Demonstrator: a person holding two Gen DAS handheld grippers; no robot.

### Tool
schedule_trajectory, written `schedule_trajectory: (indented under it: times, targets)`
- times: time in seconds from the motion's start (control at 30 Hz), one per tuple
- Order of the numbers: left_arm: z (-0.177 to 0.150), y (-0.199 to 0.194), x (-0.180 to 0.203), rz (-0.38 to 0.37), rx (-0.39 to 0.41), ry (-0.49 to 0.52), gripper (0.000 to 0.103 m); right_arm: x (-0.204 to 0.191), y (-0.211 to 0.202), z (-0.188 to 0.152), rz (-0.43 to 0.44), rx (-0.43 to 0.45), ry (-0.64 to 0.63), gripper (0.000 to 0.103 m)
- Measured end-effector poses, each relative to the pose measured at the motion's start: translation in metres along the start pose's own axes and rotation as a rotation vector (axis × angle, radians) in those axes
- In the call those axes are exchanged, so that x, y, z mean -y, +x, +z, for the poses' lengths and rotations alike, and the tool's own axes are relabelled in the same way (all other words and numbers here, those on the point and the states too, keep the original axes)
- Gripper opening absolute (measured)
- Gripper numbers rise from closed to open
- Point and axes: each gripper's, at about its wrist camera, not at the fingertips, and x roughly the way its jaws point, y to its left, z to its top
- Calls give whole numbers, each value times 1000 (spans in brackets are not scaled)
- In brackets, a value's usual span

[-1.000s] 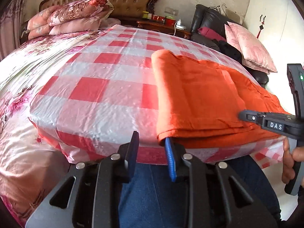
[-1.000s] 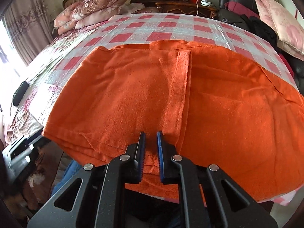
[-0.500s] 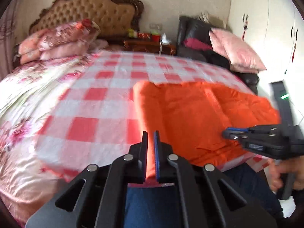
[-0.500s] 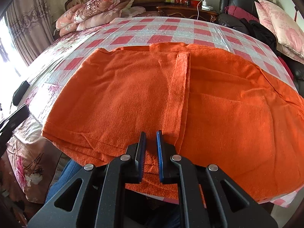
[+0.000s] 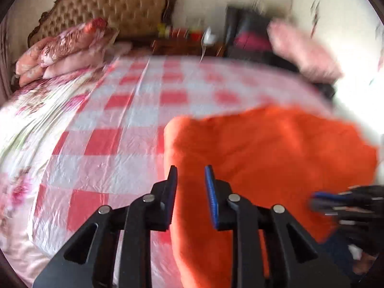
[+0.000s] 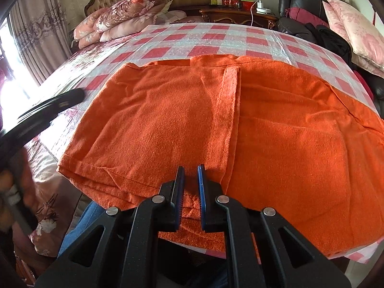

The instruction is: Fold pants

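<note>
Left wrist view: the left tool [image 5: 190, 180] hangs with its jaws moderately apart and nothing between them, just above the near left corner of the orange fleece pants [image 5: 264, 158], which lie already folded on the red-and-white checked plastic sheet [image 5: 115, 144] covering the bed. The picture is motion-blurred. For the next fold, I would bring the tool down onto that corner and catch every layer at once, not just the top one. Half a second ago its jaws were nearly together; now they stand apart.

Right wrist view: the right tool [image 6: 190, 180] shows a narrow gap, set over the pants' [image 6: 168, 120] near hem; whether it pinches cloth I cannot tell. The stacked edges at the near left corner look uneven, so both corners should rise together to keep them aligned. The left tool [image 6: 52, 105] now reaches in, blurred, at the left edge, where earlier only its tip showed lower down.
</note>
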Motion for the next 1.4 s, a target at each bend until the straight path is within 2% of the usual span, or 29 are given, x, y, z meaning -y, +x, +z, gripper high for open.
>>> schedule_trajectory:
  times: [0.03, 0.1, 0.17, 0.27, 0.33, 0.4, 0.43, 0.5, 0.57, 0.6, 0.63, 0.73, 0.83, 0.87, 0.97, 1.0, 1.07, 1.13, 1.2, 1.27, 1.4]
  targets:
    - [3, 12, -5, 32, -40, -6, 23, 1, 0, 0, 6, 0, 3, 8]
    - [10, 20, -15, 58, -62, -35, 23, 2, 0, -1, 13, 3, 1, 8]
    - [25, 16, -18, 75, -41, -42, 23, 3, 0, -1, 16, 7, 3, 8]
    - [48, 13, -10, -13, 14, -19, 23, 3, 0, 0, 16, 5, 10, 8]
    - [58, 31, -3, -29, -37, 15, 24, 3, 0, 0, 17, 5, 10, 8]
    - [63, 62, -6, 27, -115, 19, 25, 5, 0, 0, 29, 5, 16, 8]
    - [64, 68, -10, 37, -123, 6, 27, 6, 0, -1, 37, 5, 21, 8]
    - [68, 65, -12, 61, -100, -13, 37, 8, -1, -2, 50, 7, 29, 8]
    - [68, 44, -12, 81, -20, -32, 38, 8, -1, -2, 53, 8, 27, 8]
    - [63, 25, -11, 69, 41, -50, 42, 8, -1, -1, 50, 8, 26, 8]
    - [58, 16, -11, 56, 63, -64, 51, 7, -1, -1, 47, 8, 25, 8]
    - [23, -16, -5, -20, 74, -130, 55, 6, 0, 0, 43, 9, 27, 11]
    - [-14, -31, 15, -8, 15, -71, 55, 1, -1, -2, 31, 23, 14, 16]
    - [-25, -34, 18, -7, 1, -64, 55, 0, -1, -2, 34, 24, 6, 21]
    - [-56, -29, 19, 38, -76, -74, 55, -7, -2, -3, 20, 25, -18, 28]
    - [-62, -31, 18, 34, -71, -91, 55, -9, -2, -3, 13, 22, -21, 30]
    - [-68, -38, 18, 35, -74, -117, 55, -11, -5, -2, -6, 16, -10, 31]
    - [-66, -49, 21, 48, -35, -120, 54, -11, -16, -1, -40, 41, 11, 39]
    - [-64, -58, 28, 74, -1, -80, 54, -12, -32, 0, -97, 97, 1, 63]
    - [-62, -60, 34, 60, -1, -73, 54, -10, -40, 2, -172, 124, -2, 66]
    - [-59, -62, 49, 8, 5, -63, 51, 5, -39, -1, -224, 106, 33, 66]
